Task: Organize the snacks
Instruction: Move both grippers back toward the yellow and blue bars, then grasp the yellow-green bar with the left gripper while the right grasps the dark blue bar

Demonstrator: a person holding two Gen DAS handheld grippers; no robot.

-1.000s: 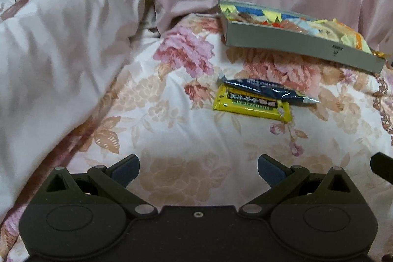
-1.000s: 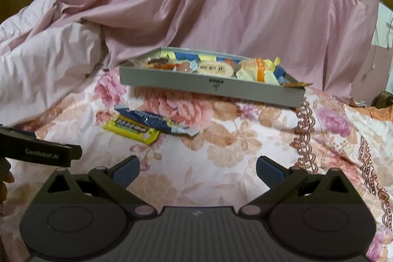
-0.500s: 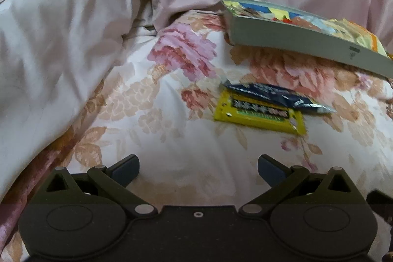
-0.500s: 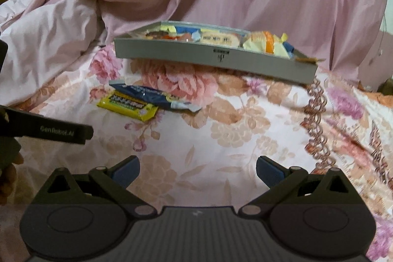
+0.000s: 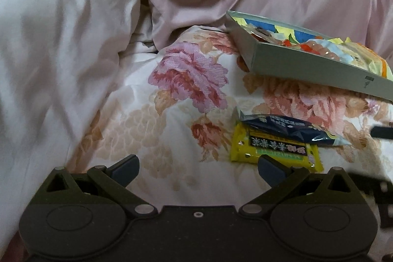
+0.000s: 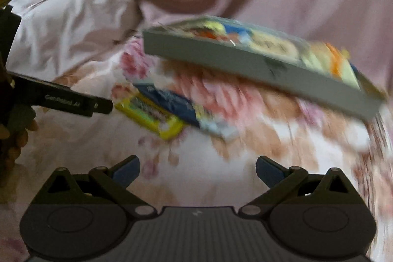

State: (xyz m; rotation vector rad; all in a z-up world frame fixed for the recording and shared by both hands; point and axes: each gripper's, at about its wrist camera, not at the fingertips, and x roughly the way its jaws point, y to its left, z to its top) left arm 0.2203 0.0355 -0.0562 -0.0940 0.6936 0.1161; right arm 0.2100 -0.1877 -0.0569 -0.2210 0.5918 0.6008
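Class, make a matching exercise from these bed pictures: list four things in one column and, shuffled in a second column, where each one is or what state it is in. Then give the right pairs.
Things:
1. flat yellow snack packet
2. dark blue foil snack packet
3. shallow grey cardboard box
4. left tool

Places or states:
A. filled with assorted wrapped snacks
B. open, holding nothing
C. lying partly on top of another packet
D. lowest on the floral bedspread, partly covered

Pairs: 1-D, 2-C, 3-A, 4-B

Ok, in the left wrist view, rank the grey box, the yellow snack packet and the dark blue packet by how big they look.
1. grey snack box, clearly largest.
2. yellow snack packet and dark blue snack packet: similar, and they overlap, so unranked.
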